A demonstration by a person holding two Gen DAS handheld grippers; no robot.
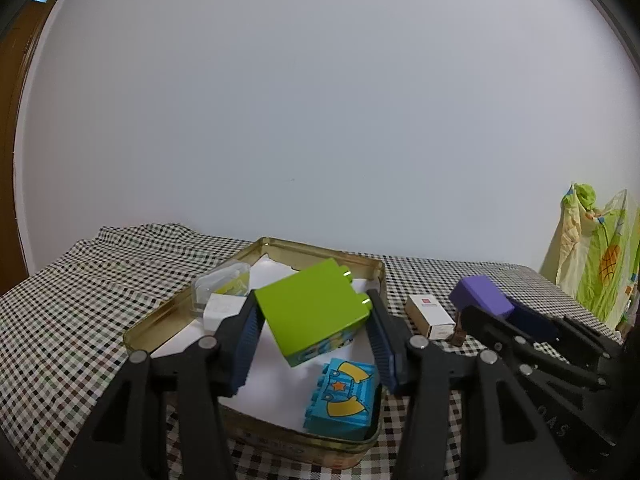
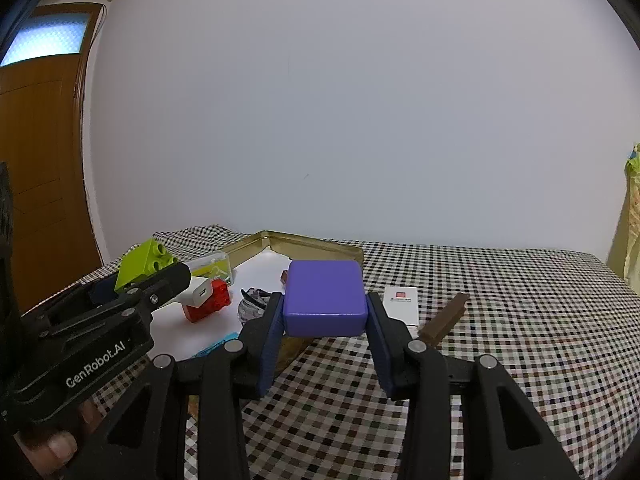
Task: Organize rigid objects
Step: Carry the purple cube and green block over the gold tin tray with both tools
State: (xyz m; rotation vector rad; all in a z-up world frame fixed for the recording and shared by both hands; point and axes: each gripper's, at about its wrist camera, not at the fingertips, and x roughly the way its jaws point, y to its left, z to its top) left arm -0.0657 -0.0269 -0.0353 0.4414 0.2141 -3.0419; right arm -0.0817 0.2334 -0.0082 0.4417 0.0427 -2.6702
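Note:
My left gripper [image 1: 314,312] is shut on a lime green brick [image 1: 310,306], tilted and held above the gold tin [image 1: 316,250], which is lined with white paper. A blue printed brick [image 1: 344,398] lies in the tin's near right corner. My right gripper [image 2: 325,308] is shut on a purple block [image 2: 325,298], held above the checkered cloth just right of the tin [image 2: 316,245]. In the right wrist view the left gripper [image 2: 136,280] carries the green brick [image 2: 142,264] at left. A red brick [image 2: 208,306] and a white charger [image 2: 196,292] lie in the tin.
A clear plastic case [image 1: 220,282] sits in the tin's far left. A white carton [image 1: 430,316] and a brown stick [image 2: 444,318] lie on the checkered cloth [image 2: 520,320] right of the tin. A crumpled wrapper [image 2: 252,304] lies in the tin. A printed bag [image 1: 596,256] stands far right.

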